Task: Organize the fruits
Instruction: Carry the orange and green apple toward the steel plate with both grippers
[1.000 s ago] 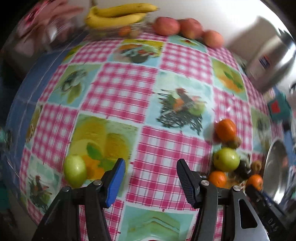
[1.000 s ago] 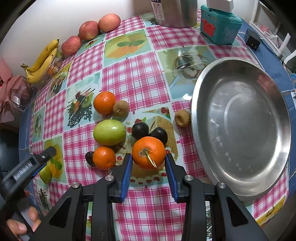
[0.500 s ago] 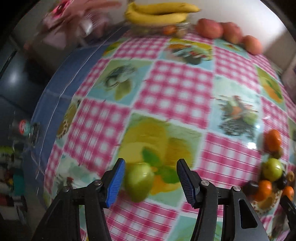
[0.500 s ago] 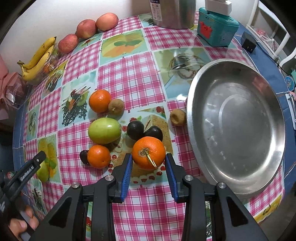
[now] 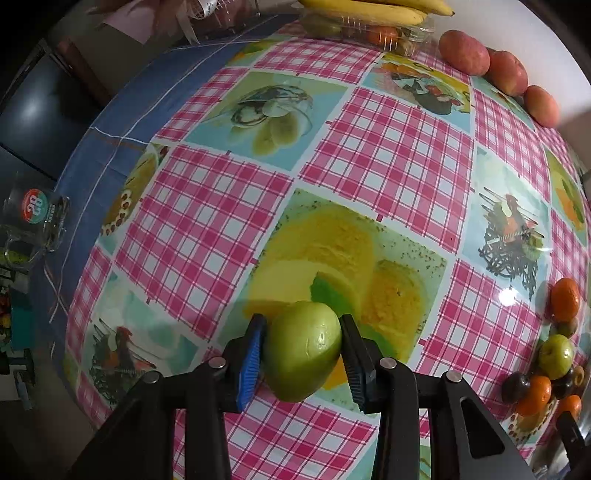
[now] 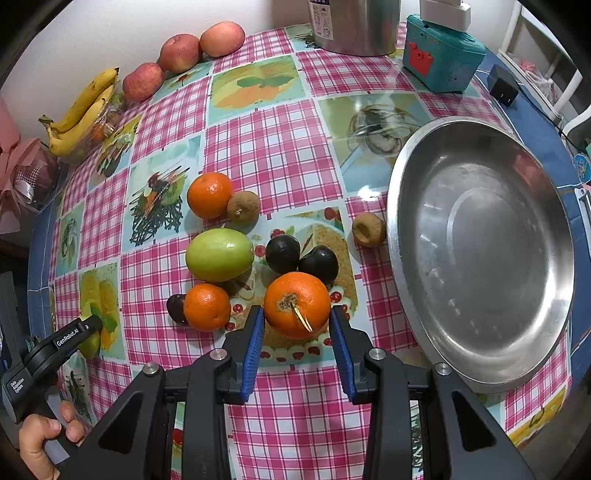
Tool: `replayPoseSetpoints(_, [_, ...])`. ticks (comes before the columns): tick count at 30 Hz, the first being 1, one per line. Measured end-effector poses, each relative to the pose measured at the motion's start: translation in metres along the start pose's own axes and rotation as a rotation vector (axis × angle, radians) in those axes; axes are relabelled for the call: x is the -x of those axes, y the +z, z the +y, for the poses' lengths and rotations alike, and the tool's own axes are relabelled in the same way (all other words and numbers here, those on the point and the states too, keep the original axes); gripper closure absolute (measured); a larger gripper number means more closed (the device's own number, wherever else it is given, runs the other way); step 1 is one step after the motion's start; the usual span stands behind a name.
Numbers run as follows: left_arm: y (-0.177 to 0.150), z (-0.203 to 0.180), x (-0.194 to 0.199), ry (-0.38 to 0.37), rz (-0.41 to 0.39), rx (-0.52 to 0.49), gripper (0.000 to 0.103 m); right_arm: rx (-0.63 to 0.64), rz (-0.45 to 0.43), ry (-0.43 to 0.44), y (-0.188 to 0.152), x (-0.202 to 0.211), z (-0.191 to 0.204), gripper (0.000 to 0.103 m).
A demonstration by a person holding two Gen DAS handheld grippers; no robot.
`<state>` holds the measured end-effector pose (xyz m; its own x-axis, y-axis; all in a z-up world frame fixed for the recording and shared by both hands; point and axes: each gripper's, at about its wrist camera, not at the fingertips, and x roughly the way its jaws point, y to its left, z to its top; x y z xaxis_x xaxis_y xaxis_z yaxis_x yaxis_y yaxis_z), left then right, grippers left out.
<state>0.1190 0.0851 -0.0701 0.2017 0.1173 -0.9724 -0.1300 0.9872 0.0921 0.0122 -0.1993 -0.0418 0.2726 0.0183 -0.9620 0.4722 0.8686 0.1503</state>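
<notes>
A small green fruit (image 5: 303, 350) lies on the checked tablecloth (image 5: 388, 147) near the table's left edge. My left gripper (image 5: 301, 356) points down over it, jaws closing, both pads against its sides. In the right wrist view that gripper (image 6: 88, 326) covers most of the fruit. My right gripper (image 6: 297, 326) is shut on an orange (image 6: 297, 304) with a short stem, held just above the cloth. Left of the orange lie a larger green fruit (image 6: 218, 254), two oranges (image 6: 207, 306) and dark plums (image 6: 282, 253). A wide steel bowl (image 6: 498, 258) stands at the right.
Two brown fruits (image 6: 243, 206) lie near the pile, one beside the bowl's rim. Apples (image 6: 180, 52) and bananas (image 6: 79, 110) line the far wall. A steel pot (image 6: 354, 26) and a teal box (image 6: 441, 62) stand at the back right. A hand (image 6: 40, 439) holds the left gripper.
My left gripper moved left and down over the small green fruit, then closed its jaws onto it. The right gripper stayed put with the orange in it.
</notes>
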Motion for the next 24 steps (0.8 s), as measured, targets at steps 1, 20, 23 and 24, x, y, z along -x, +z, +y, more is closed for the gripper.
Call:
replayPoseSetpoints(1, [0.002,0.001,-0.001,0.000,0.001,0.003,0.061,0.000,0.000,0.001,0.000,0.000,0.000,0.066])
replayPoseSetpoints(20, [0.008,-0.037,0.029,-0.175,-0.024,-0.053,0.061,-0.076,-0.022,0.035,0.001,0.010,-0.022,0.066])
replayPoseSetpoints(23, [0.003,-0.044,0.026,-0.176,-0.011,-0.065,0.061,-0.067,0.001,0.049,-0.001,0.007,-0.023,0.066])
replayPoseSetpoints(24, [0.002,-0.046,0.025,-0.176,-0.003,-0.072,0.061,-0.057,0.012,0.050,-0.002,0.005,-0.022,0.066])
